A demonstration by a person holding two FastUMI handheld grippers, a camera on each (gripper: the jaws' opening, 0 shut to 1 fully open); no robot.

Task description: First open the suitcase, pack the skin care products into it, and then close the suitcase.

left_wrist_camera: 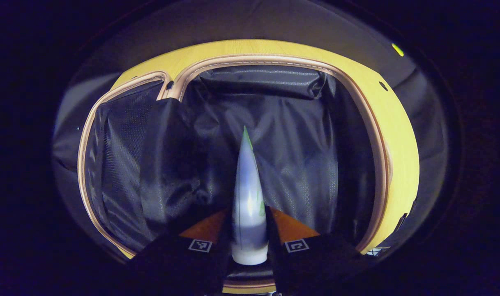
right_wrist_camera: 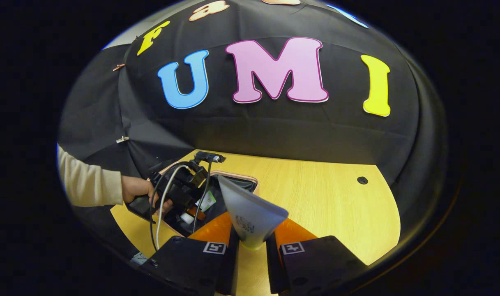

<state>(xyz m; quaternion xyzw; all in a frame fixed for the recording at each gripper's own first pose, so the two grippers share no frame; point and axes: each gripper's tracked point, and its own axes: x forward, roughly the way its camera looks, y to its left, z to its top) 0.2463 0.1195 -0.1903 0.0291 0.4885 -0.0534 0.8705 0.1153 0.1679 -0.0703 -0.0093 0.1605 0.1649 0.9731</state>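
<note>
Open dark-lined suitcase below: left claw grips a white-and-green tube above it; right claw clamps a pale grey tube, suitcase at ten o'clock. Packing, closing remain.

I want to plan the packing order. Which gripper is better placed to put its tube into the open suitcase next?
Left. The left gripper, shut on a white-and-green tube, hangs right over the suitcase's black lining. The right gripper holds its grey tube over the wooden table, beside the suitcase.
</note>
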